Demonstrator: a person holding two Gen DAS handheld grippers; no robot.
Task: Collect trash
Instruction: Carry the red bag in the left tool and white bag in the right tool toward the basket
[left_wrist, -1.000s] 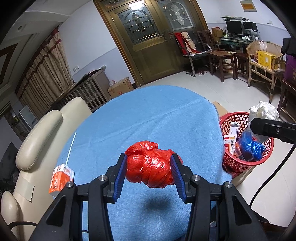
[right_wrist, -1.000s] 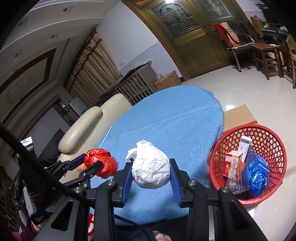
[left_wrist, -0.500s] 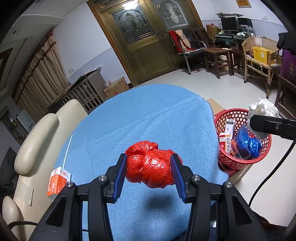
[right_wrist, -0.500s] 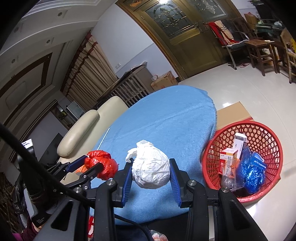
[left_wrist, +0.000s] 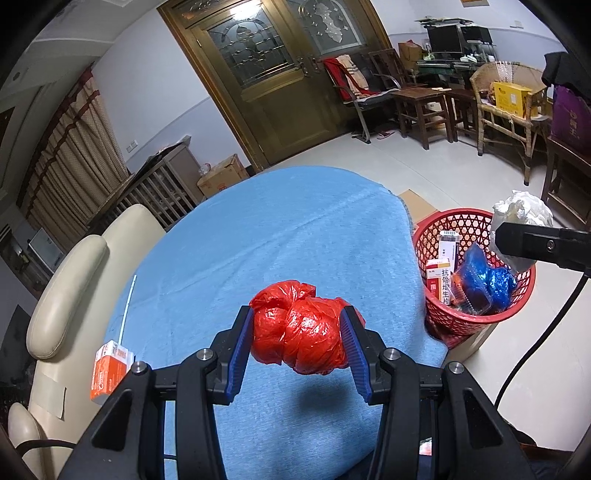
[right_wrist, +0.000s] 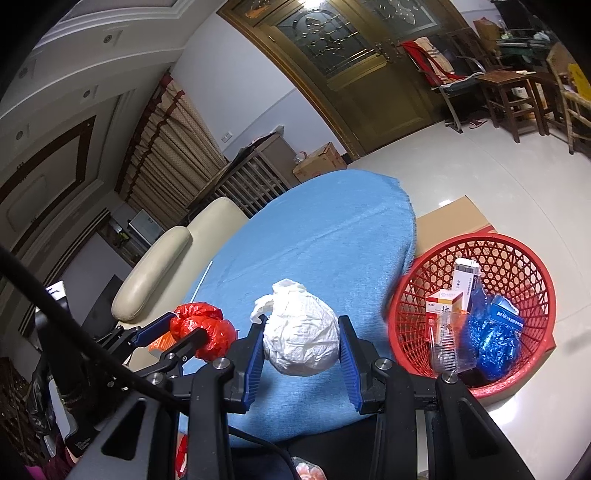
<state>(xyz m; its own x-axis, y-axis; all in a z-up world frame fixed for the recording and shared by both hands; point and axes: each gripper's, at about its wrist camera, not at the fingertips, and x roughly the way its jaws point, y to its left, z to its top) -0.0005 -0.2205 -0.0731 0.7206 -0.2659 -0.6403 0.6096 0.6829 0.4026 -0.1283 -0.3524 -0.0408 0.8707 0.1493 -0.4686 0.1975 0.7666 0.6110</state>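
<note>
Beside the blue table (left_wrist: 295, 229), red basket (right_wrist: 517, 247); left gripper (left_wrist: 298, 341) clamping red bag (left_wrist: 299, 332); right gripper (right_wrist: 301, 343) clamping white wad (right_wrist: 301, 332)

A crinkly red plastic bag (left_wrist: 301, 338) is scrunched into a ball and hangs in the air above the blue cloth. A white crumpled bag (right_wrist: 301, 334) is a ball too, held up beside the red basket (right_wrist: 424, 280), which has boxes and a blue wrapper inside.
</note>
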